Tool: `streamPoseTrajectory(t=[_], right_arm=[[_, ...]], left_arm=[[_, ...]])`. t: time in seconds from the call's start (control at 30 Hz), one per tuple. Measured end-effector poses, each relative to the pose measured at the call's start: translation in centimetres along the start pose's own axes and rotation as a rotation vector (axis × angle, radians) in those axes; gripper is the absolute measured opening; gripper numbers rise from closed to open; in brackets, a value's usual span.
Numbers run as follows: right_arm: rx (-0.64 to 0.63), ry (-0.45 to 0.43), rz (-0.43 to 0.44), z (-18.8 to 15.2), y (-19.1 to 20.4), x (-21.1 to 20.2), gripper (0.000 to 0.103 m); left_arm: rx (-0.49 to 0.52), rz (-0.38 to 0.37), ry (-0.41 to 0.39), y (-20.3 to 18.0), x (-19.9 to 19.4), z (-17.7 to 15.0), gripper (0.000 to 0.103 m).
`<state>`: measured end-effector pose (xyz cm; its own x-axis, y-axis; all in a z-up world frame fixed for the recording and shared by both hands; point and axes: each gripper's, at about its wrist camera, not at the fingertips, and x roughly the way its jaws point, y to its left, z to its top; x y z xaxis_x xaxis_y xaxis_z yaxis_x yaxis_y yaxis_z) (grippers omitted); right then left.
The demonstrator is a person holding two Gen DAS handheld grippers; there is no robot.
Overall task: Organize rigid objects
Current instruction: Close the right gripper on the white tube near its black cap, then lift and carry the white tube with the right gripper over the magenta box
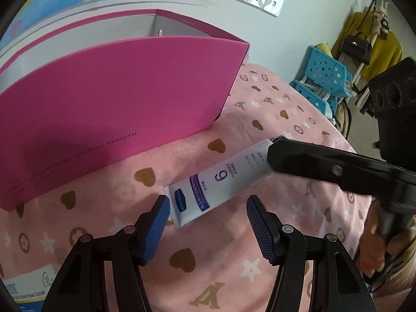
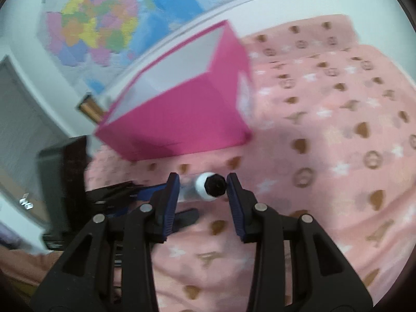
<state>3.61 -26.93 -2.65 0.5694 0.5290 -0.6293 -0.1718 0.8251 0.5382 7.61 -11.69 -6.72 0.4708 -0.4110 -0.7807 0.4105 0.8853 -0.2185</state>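
On the pink blanket [image 1: 260, 156], just beside the pink box [image 1: 117, 98], a white tube [image 1: 215, 182] is seen lying, not yet boxed. Its cap end is straddled by the right gripper [image 2: 202, 187]; grip cannot be told. The left gripper [image 1: 205, 208] is held open at the crimped end.

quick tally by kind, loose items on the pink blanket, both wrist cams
Pink box: 1
White tube with black cap: 1
Carton with blue print, partly out of frame at lower left: 1
Total: 3
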Motion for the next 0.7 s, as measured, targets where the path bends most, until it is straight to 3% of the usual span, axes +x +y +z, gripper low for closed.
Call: streamPoseTrajectory(t=[0.03, 0.23, 0.27, 0.33, 0.7], right_arm=[[-0.01, 0.001, 0.027, 0.0, 0.4, 0.2, 0.041], [-0.027, 0.021, -0.01, 0.1, 0.8, 2.0, 0.04], [-0.026, 0.02, -0.014, 0.2, 0.6, 2.1, 0.036], [-0.015, 0.019, -0.008, 0.3, 0.4, 2.1, 0.029], [0.001, -0.009, 0.076, 1.3, 1.2, 0.2, 0.026]], left_arm=[[0.008, 0.013, -0.001, -0.2, 0.1, 0.0, 0.061], [0.012, 0.041, -0.006, 0.1, 0.0, -0.1, 0.05], [0.006, 0.038, -0.006, 0.3, 0.0, -0.1, 0.049], [-0.002, 0.032, -0.005, 0.5, 0.0, -0.1, 0.049], [-0.069, -0.031, -0.035, 1.5, -1.9, 0.2, 0.049]])
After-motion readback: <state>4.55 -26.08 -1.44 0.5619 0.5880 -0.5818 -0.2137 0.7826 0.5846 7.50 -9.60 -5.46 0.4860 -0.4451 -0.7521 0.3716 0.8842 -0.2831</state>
